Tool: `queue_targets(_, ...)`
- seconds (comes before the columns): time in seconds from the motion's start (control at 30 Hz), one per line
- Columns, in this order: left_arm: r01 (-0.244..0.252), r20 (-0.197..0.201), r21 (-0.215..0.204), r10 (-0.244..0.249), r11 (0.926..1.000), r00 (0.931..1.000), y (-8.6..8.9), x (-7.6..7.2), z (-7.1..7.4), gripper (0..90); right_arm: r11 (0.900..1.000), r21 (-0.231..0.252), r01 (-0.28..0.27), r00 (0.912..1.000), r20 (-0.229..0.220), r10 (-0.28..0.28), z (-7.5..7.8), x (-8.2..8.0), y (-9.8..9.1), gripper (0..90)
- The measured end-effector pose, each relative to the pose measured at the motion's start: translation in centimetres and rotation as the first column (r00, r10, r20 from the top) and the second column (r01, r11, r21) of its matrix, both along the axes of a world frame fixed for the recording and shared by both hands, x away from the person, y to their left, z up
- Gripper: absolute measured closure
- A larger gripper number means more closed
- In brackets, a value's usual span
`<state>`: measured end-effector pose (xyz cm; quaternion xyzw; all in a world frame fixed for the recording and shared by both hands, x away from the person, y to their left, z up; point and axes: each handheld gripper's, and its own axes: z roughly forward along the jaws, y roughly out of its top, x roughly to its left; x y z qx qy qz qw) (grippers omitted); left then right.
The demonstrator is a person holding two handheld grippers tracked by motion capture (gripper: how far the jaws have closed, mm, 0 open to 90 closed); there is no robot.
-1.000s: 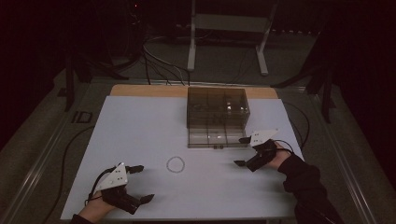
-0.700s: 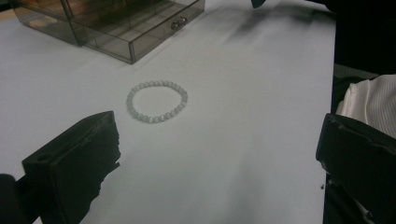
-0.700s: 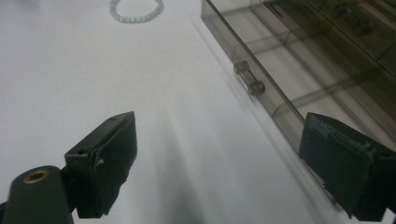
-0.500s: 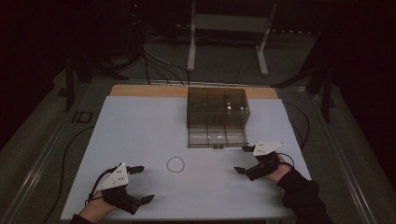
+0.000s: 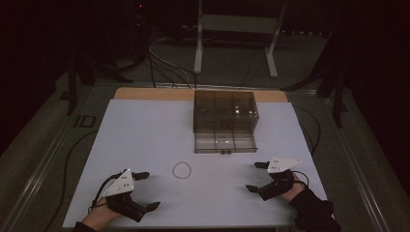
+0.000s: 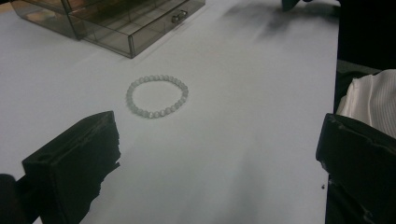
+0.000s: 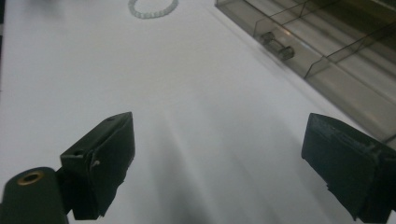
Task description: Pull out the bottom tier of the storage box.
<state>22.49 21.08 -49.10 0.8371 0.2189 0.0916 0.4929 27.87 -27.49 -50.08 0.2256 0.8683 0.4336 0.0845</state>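
From the high view, a small bead bracelet lies flat on the white table, about in the middle between the left and right edges and closer to the near edge. It looks like a thin pale ring. Behind it, toward the far edge, stands a clear brown box with its drawer pulled out. The left hand-held gripper sits near the near left corner, and its jaws are wide apart with nothing in them. The right hand-held gripper sits near the near right corner, also wide apart and holding nothing.

In the left gripper view, the bracelet is a round loop of little shiny grey-white beads, lying flat ahead of the two black jaws. The box is behind it.

In the right gripper view, the jaws stand far apart over bare table. The bracelet is far off at the top, and the drawer shows its small clear handle.
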Motion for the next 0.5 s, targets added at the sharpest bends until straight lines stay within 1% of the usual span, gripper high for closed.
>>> queue_targets(0.1,-0.001,-0.001,0.002,0.001,1.0000,1.0000,0.0,0.0,0.0,0.0,0.9997,-0.016,0.019,0.9998,0.009,-0.019,-0.2,-0.9,0.0,9.5)
queue_targets(0.17,-0.002,-0.001,0.003,0.002,1.0000,1.0000,0.0,0.0,0.0,0.0,0.9994,-0.014,0.030,0.9993,0.023,-0.030,-0.1,-1.3,0.1,9.6)
queue_targets(0.2,-0.003,-0.003,0.002,0.003,1.0000,1.0000,0.0,0.0,0.0,0.0,0.9994,-0.003,0.034,0.9991,0.025,-0.033,0.0,-1.5,0.1,9.6)
queue_targets(0.23,-0.004,-0.003,0.003,0.004,1.0000,1.0000,0.0,0.0,0.0,0.0,0.9994,0.003,0.036,0.9989,0.030,-0.036,0.1,-1.6,0.1,9.5)
queue_targets(0.27,-0.004,-0.002,0.002,0.004,1.0000,1.0000,0.0,0.0,0.0,0.0,0.9992,0.002,0.039,0.9982,0.045,-0.039,0.1,-1.6,0.1,9.5)
queue_targets(0.3,-0.004,-0.002,0.002,0.004,1.0000,1.0000,0.0,0.0,0.0,0.0,0.9992,0.002,0.039,0.9982,0.045,-0.039,0.1,-1.6,0.1,9.5)
queue_targets(0.37,-0.005,-0.003,0.000,0.005,1.0000,1.0000,0.1,0.0,0.0,0.0,0.9990,-0.002,0.045,0.9967,0.068,-0.044,0.0,-1.8,0.2,9.5)
queue_targets(0.43,-0.004,-0.007,0.001,0.004,1.0000,1.0000,0.0,0.0,-0.1,0.0,0.9988,-0.004,0.048,0.9962,0.073,-0.048,0.0,-1.9,0.2,9.6)
queue_targets(0.5,-0.003,-0.008,0.001,0.003,1.0000,1.0000,0.1,0.0,-0.1,0.0,0.9987,0.008,0.050,0.9962,0.071,-0.050,0.0,-2.0,0.2,9.5)
